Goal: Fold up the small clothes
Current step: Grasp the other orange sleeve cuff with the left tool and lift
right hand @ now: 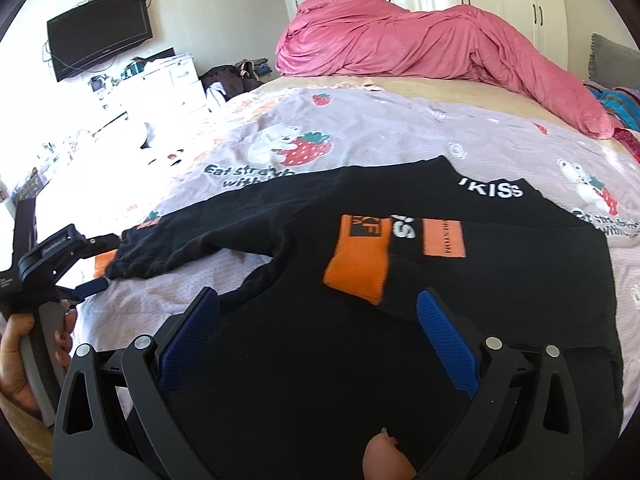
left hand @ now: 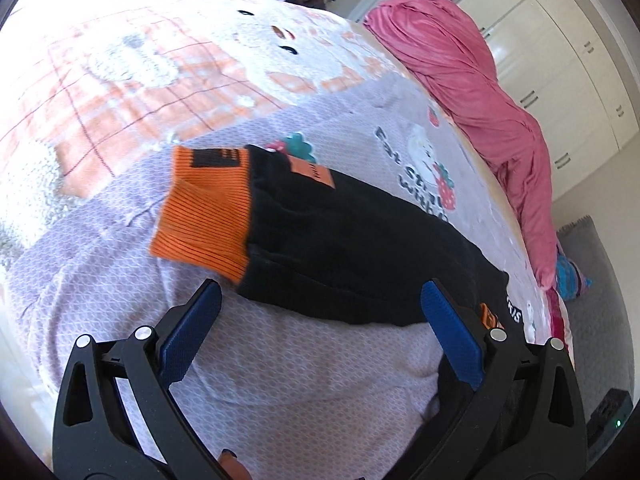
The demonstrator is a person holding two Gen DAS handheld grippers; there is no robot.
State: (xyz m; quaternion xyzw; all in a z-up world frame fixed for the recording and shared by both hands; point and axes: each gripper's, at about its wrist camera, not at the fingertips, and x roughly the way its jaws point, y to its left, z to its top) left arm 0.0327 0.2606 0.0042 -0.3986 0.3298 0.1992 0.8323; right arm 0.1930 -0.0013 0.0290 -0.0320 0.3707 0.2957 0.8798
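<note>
A small black sweatshirt [right hand: 500, 280] with orange cuffs and white lettering lies flat on the bed. One sleeve with its orange cuff [right hand: 358, 262] is folded across the body. The other sleeve [right hand: 208, 236] stretches out to the left. In the left wrist view that sleeve [left hand: 360, 248] and its orange cuff [left hand: 208, 216] lie just beyond my left gripper [left hand: 320, 304], which is open and empty. The left gripper also shows in the right wrist view [right hand: 86, 276], at the sleeve's end. My right gripper [right hand: 318, 308] is open and empty over the sweatshirt's near part.
The bed sheet [right hand: 380, 136] is lilac with strawberry and bear prints. A pink duvet [right hand: 420, 44] is heaped at the far side. A TV [right hand: 100, 32] and a white dresser [right hand: 168, 84] stand at the left. White wardrobes [left hand: 560, 64] line the far wall.
</note>
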